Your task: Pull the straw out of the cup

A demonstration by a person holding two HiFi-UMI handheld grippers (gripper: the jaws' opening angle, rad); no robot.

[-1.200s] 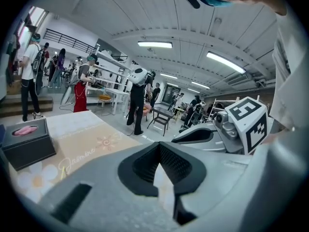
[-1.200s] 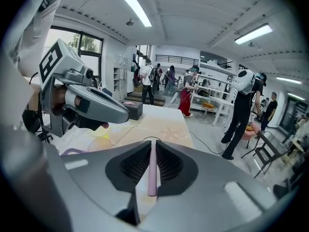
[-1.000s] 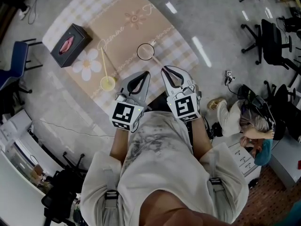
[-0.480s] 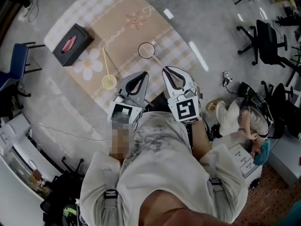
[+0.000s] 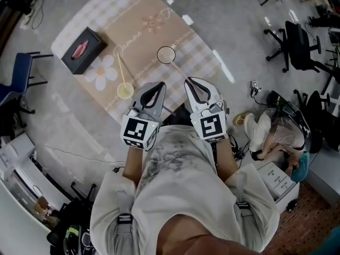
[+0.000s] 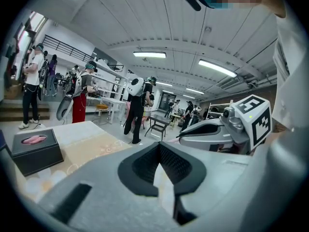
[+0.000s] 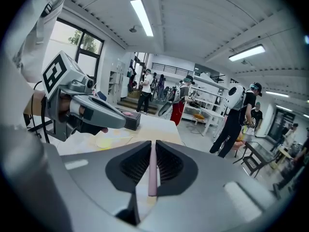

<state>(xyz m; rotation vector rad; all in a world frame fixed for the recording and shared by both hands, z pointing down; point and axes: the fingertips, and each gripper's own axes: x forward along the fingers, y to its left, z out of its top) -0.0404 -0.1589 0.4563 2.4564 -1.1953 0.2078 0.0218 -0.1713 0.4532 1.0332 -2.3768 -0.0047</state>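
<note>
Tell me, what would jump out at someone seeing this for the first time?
The left gripper and right gripper, grey with square-marker cubes, fill the middle of the head view, the right one pinching a thin pink straw. On the checked mat beyond them stand a clear cup, a yellow cup with a yellow straw, and, at the left, a black box.

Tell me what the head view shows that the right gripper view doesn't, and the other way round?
Only the head view shows the clear cup and the marker cube on the right gripper. Only the right gripper view shows its jaws closed on a pink straw, and people standing in the room behind. Both show the left gripper, the black tissue box and the yellow cup.
</note>
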